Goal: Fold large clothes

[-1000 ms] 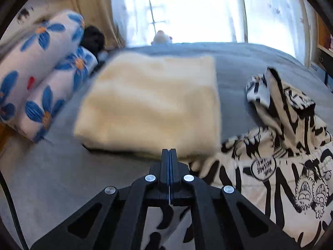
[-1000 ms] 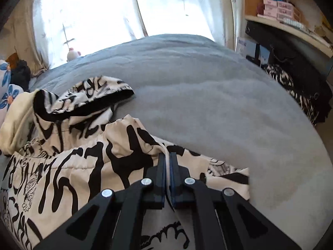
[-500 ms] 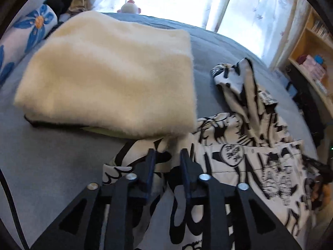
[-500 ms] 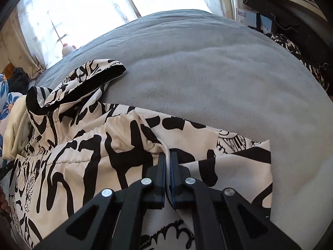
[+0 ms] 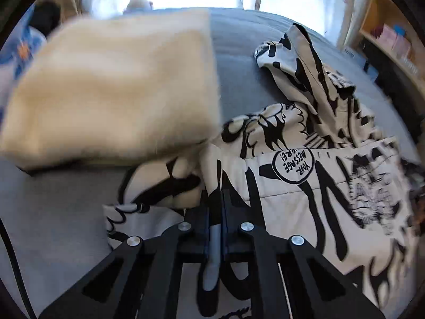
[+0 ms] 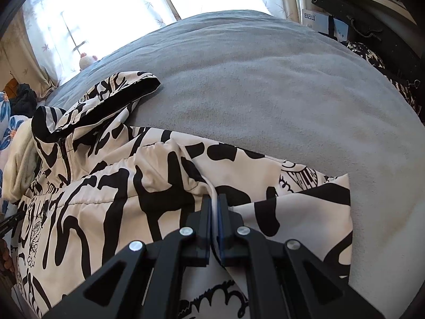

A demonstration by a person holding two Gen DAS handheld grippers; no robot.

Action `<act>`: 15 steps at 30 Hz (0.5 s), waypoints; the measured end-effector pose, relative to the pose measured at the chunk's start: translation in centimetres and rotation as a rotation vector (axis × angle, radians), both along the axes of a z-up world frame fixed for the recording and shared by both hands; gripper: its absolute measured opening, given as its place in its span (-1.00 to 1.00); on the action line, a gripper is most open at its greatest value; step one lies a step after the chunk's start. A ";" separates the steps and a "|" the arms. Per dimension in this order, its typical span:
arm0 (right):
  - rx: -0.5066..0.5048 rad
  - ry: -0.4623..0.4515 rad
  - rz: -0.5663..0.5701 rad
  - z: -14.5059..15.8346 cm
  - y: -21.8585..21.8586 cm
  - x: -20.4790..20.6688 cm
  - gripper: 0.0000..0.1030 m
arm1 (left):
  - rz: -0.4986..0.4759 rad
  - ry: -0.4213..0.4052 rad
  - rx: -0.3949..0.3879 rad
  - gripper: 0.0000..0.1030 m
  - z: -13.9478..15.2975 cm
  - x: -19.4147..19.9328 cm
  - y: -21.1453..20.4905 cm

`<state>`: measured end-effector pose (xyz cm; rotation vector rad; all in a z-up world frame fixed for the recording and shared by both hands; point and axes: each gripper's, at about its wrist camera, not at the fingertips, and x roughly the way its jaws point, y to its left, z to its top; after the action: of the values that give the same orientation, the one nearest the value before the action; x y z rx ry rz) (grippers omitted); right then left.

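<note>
A folded cream blanket (image 5: 111, 90) lies far left on the grey bed (image 6: 265, 85). The black-and-white printed jacket (image 5: 305, 180) spreads across the near side — the left gripper (image 5: 215, 199), having just closed, pinches its fabric; the right gripper (image 6: 214, 202) is clenched on a fold at its right edge.

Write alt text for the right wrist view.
The right tongs are shut on a fold of a cream jacket with black graphic print, spread on a grey bed cover. Its hood lies at upper left; bright curtained windows behind.
</note>
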<state>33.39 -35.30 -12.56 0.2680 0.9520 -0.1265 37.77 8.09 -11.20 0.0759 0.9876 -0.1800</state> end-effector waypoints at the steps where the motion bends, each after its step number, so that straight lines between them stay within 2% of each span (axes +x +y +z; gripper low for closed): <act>1: -0.008 -0.003 -0.001 0.1 0.1 -0.1 -0.92 | -0.002 -0.045 0.055 -0.94 0.5 -0.6 -0.8; 4: -0.027 -0.050 -0.012 1.2 0.1 -1.0 -0.92 | 0.013 -0.167 0.148 -0.95 2.4 -2.0 -2.5; 8: -0.058 -0.133 -0.031 3.2 0.1 -1.2 -0.92 | 0.048 -0.290 0.166 -0.95 4.9 -2.4 -3.3; 10: -0.063 -0.127 -0.047 3.0 0.0 -0.3 -0.92 | 0.071 -0.303 0.183 -0.95 4.5 -1.6 -3.7; 12: -0.064 -0.087 -0.059 1.9 -0.1 0.9 -0.92 | 0.086 -0.281 0.190 -0.95 3.2 -0.7 -3.6; 14: -0.089 -0.021 -0.062 -0.2 0.1 2.3 -0.90 | 0.080 -0.251 0.219 -0.95 0.8 0.0 -4.0; 15: -0.100 -0.016 -0.063 -0.8 0.2 2.3 -0.88 | 0.081 -0.231 0.232 -0.95 -0.2 0.3 -4.2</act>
<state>35.74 -35.11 -13.32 0.2065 0.9185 -0.2288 38.02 3.92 -11.42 0.2628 0.7760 0.0183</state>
